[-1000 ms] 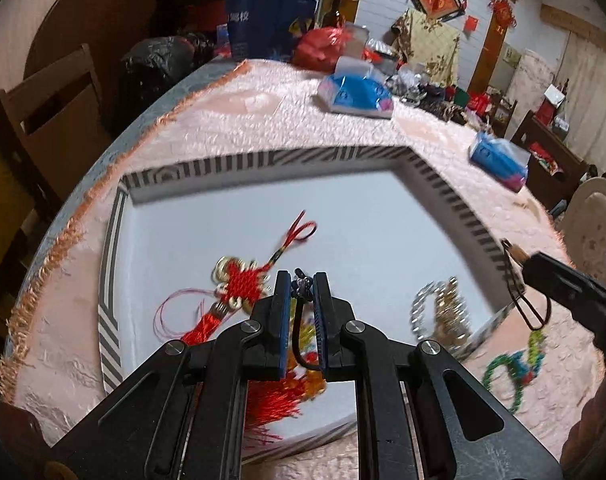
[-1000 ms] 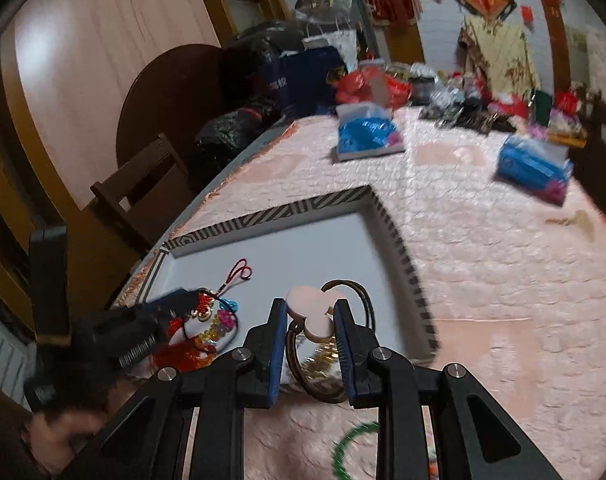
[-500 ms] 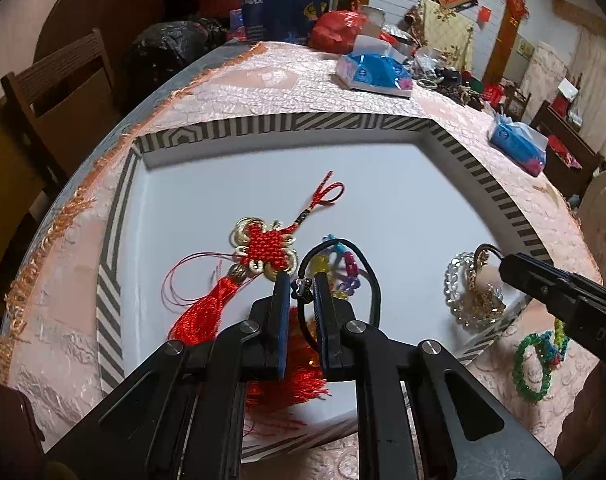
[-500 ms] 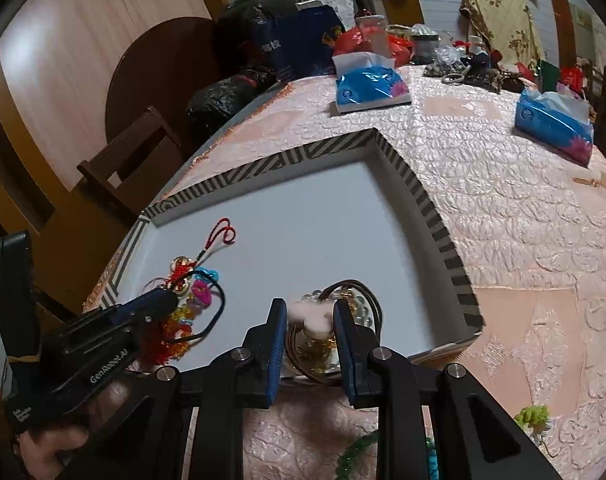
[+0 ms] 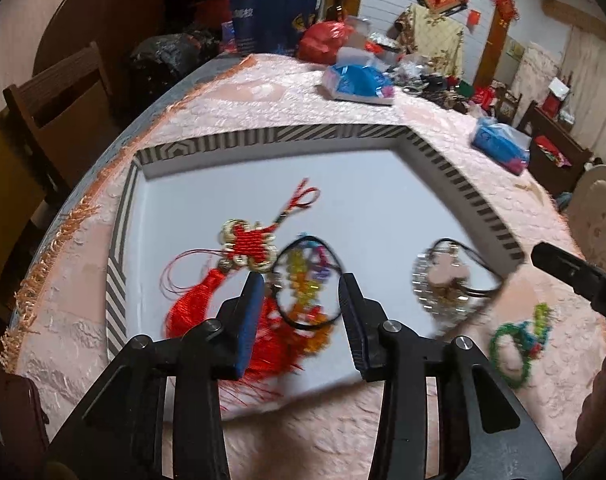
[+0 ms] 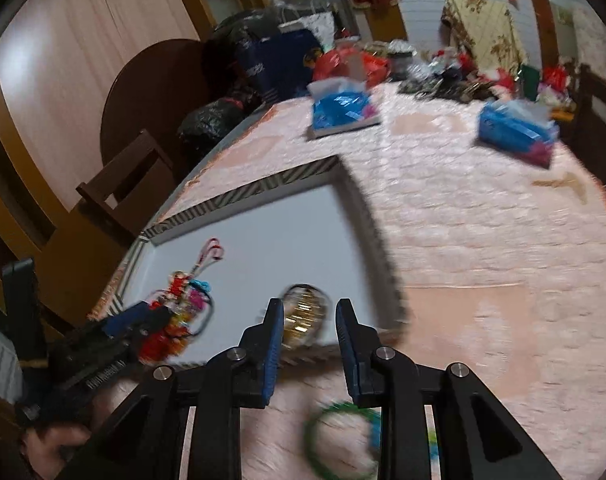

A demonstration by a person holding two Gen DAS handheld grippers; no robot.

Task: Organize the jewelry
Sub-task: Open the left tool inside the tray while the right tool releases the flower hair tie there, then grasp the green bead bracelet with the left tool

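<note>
Left tool (image 5: 301,290): jaws spread wide, nothing between the pads, hovering over the near part of the shallow white tray with black-and-white striped rim (image 5: 463,184).
Right tool (image 6: 309,318): jaws likewise parted, gripping nothing, poised above the tray's near right corner.

Inside tray, left side: red Chinese-knot ornament with gold trim and red tassel (image 5: 249,246), lying flat. Just beside it on the right and touching: multicoloured bead charm on a thin black cord loop (image 5: 307,280), directly ahead of the left tool's open jaws. Same 2 items visible, blurred, in the right wrist view (image 6: 179,312).

Inside tray, near right corner: clear-and-gold bead bracelet with a pale pink clover-shaped piece on a black cord (image 5: 447,280), resting on the tray floor; seen between the right tool's fingers (image 6: 303,314).

Outside tray, on the pink textured cloth of the counter (image 5: 263,100): green beaded bracelet with blue accents (image 5: 517,340), near the tray's right corner, apart from its rim; also below the right tool (image 6: 339,436), blurred.

Far end of counter: 2 blue tissue packs (image 5: 359,82), (image 5: 501,146).
</note>
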